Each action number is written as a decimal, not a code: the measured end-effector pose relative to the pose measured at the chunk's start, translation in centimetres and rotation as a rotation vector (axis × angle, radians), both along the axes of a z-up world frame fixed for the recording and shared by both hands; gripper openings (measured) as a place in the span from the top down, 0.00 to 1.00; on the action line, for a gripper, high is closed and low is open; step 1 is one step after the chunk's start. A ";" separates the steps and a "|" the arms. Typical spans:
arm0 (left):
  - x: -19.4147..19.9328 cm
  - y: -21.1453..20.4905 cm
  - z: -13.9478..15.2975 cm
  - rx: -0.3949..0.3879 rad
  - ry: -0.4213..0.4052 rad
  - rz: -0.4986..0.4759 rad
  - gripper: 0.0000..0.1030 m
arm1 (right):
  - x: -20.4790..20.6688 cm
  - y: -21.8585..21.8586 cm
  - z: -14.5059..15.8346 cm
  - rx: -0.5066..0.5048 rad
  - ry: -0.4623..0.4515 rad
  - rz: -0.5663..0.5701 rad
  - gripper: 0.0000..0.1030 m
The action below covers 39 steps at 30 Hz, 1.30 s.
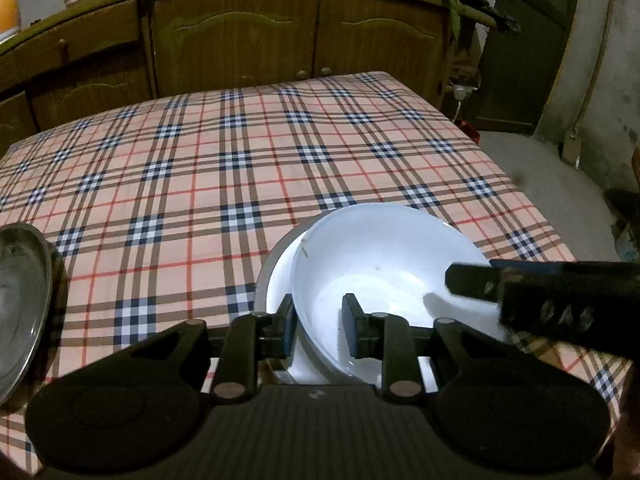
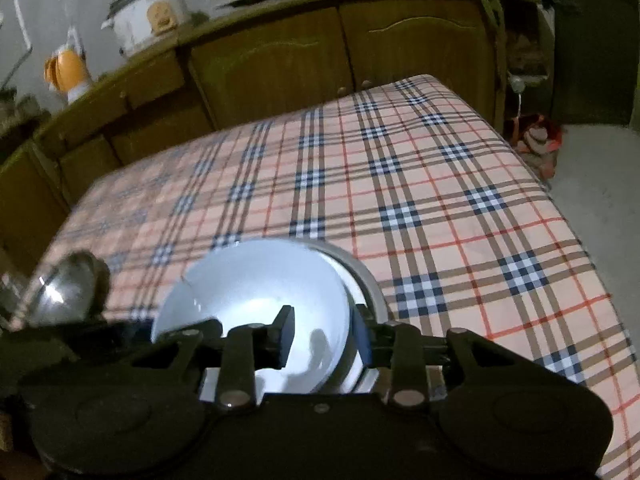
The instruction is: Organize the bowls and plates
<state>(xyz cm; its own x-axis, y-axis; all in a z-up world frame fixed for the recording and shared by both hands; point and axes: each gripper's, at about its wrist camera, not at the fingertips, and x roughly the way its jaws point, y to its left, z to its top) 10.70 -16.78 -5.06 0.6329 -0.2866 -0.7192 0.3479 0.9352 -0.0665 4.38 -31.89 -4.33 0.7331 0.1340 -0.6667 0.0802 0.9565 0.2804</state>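
Observation:
A white bowl (image 1: 384, 264) sits tilted inside a white plate with a grey rim (image 1: 276, 276) on the plaid tablecloth. My left gripper (image 1: 319, 322) straddles the bowl's left wall with a gap to the right pad, so it is open. My right gripper (image 2: 325, 338) straddles the bowl's (image 2: 256, 288) right wall, above the grey-rimmed plate (image 2: 370, 284), jaws also apart. The right gripper's finger (image 1: 540, 292) reaches over the bowl in the left wrist view. A steel plate (image 1: 20, 304) lies at the left; it also shows in the right wrist view (image 2: 64, 288).
The table with the plaid cloth (image 1: 240, 152) stretches ahead to wooden cabinets (image 1: 280, 36). A rice cooker (image 2: 148, 16) and an orange jug (image 2: 68, 72) stand on the counter. The table's right edge (image 2: 580, 248) drops to a concrete floor.

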 end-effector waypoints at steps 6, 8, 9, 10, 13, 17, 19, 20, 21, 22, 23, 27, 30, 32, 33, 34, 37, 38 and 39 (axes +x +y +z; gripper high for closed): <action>-0.3 0.3 0.5 -0.001 -0.019 0.005 0.72 | -0.7 -0.2 0.5 -0.023 -0.045 -0.020 0.59; -0.5 0.6 0.9 0.003 -0.041 0.018 0.63 | -1.1 -0.2 0.8 -0.017 -0.068 -0.023 0.43; -0.6 0.8 1.1 0.004 -0.056 0.025 0.58 | -1.3 -0.1 1.0 -0.021 -0.081 -0.027 0.30; -0.7 1.0 1.4 0.001 -0.066 0.029 0.58 | -1.6 -0.2 1.2 -0.028 -0.099 -0.033 0.27; -0.9 1.4 1.9 -0.009 -0.073 0.028 0.54 | -2.5 -0.5 1.7 -0.030 -0.142 -0.035 0.22; -1.1 2.0 1.9 -0.026 -0.066 0.052 0.33 | -4.4 -1.0 1.3 -0.026 -0.200 -0.100 0.18; -1.2 2.0 1.9 -0.024 -0.058 0.062 0.29 | -5.1 -1.2 0.7 0.002 -0.228 -0.120 0.18; -1.2 1.9 1.8 -0.023 -0.053 0.066 0.28 | -5.1 -1.3 0.5 0.014 -0.212 -0.117 0.18; -1.1 1.8 1.8 -0.022 -0.046 0.071 0.23 | -4.9 -1.3 0.3 0.022 -0.192 -0.114 0.18; -1.2 1.8 1.8 -0.019 -0.045 0.076 0.18 | -4.8 -1.2 0.1 0.023 -0.176 -0.110 0.18; -1.3 1.8 1.8 -0.015 -0.049 0.080 0.15 | -4.7 -1.1 0.0 0.021 -0.167 -0.105 0.18; -1.5 1.8 1.7 0.001 -0.058 0.103 0.02 | -4.8 -0.8 0.1 0.005 -0.155 -0.100 0.18; -1.5 1.8 1.5 0.000 -0.057 0.114 0.00 | -4.8 -0.9 0.0 0.013 -0.153 -0.106 0.18; -1.4 1.7 1.3 0.009 -0.057 0.124 0.00 | -4.8 -0.8 -0.2 0.011 -0.150 -0.101 0.18; -1.4 1.7 1.2 0.013 -0.057 0.124 0.00 | -4.8 -0.7 -0.3 0.010 -0.150 -0.098 0.18; -1.4 1.6 1.1 0.018 -0.058 0.127 0.00 | -4.7 -0.7 -0.4 0.011 -0.151 -0.099 0.18; -1.5 1.4 1.0 0.029 -0.069 0.124 0.00 | -4.7 -0.8 -0.7 0.040 -0.155 -0.118 0.18; -1.4 1.4 0.9 0.026 -0.059 0.120 0.00 | -4.6 -0.9 -0.8 0.052 -0.148 -0.122 0.18; -1.3 1.4 0.9 0.020 -0.052 0.118 0.00 | -4.5 -0.9 -0.9 0.056 -0.141 -0.124 0.18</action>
<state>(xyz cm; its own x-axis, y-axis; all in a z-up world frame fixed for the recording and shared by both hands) 9.36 -15.39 -4.19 0.6983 -0.1933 -0.6892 0.2374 0.9709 -0.0317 -0.08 -32.81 -5.26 0.8322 0.0710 -0.5499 0.1524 0.9242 0.3501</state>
